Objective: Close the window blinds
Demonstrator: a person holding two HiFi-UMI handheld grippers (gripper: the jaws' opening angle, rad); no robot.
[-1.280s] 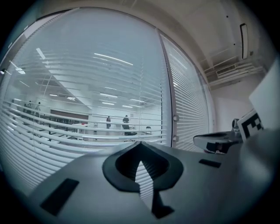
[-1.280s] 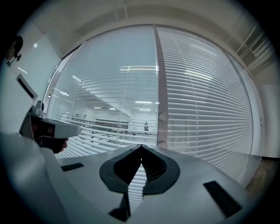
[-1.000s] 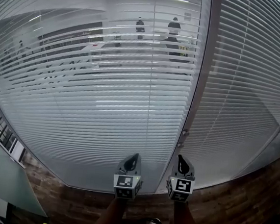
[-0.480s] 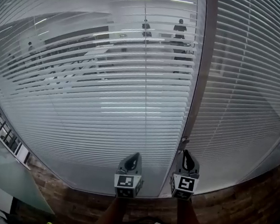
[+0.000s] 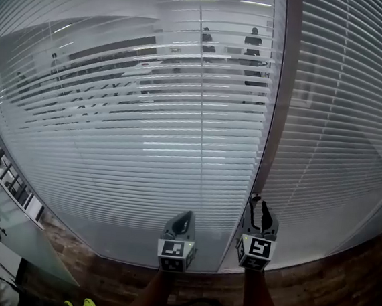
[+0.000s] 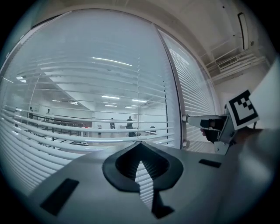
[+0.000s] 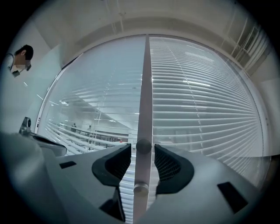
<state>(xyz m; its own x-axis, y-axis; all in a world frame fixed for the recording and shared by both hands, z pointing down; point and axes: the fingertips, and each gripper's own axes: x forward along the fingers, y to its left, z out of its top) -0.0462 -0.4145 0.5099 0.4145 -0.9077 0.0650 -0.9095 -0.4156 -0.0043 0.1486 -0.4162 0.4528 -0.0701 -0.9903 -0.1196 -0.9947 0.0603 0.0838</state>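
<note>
My right claw (image 5: pixel 259 204) is gaping wide, its jaws having just been opening, with a small round knob (image 7: pixel 143 146) sitting ungripped between them. My left claw (image 6: pixel 139 144) is pinching shut on nothing. Both are pointing level at the window blinds (image 5: pixel 145 144) ahead, their slats lying open.

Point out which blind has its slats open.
The left blind, left of the post: its slats lie flat and the office behind shows through. The right blind has its slats turned shut.
</note>
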